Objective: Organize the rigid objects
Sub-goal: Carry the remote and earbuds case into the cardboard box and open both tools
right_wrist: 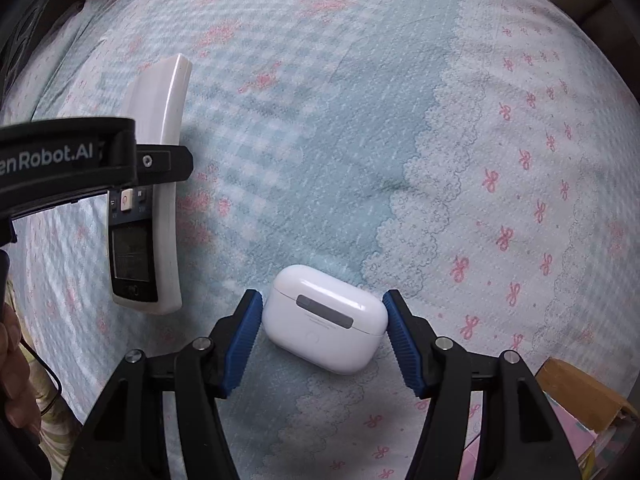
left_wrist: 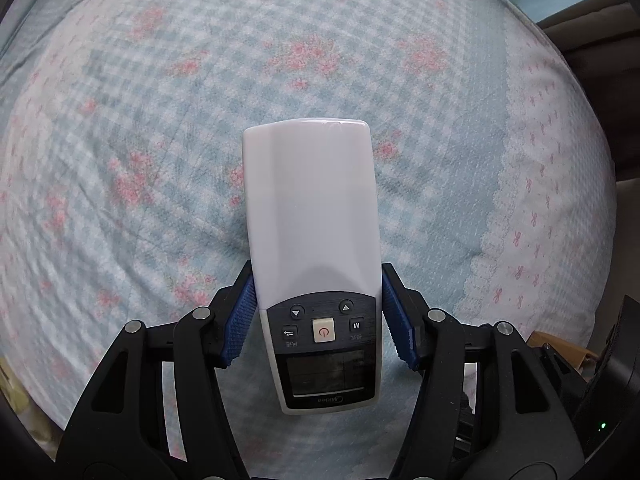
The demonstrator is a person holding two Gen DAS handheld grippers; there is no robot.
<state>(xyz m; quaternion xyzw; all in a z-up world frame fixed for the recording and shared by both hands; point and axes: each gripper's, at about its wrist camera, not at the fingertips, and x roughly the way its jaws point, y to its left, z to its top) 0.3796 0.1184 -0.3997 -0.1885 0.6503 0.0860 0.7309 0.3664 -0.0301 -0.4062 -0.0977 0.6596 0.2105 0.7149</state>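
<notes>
Above quilted floral bedspread (left_wrist: 160, 120): left jaws grip glossy remote (left_wrist: 310, 208); right jaws grip rounded earbud case (right_wrist: 325, 316).

Black left gripper (left_wrist: 316, 316), ribbed blue pads, silver pivot screws, white "Robot.AI" lettering
</notes>
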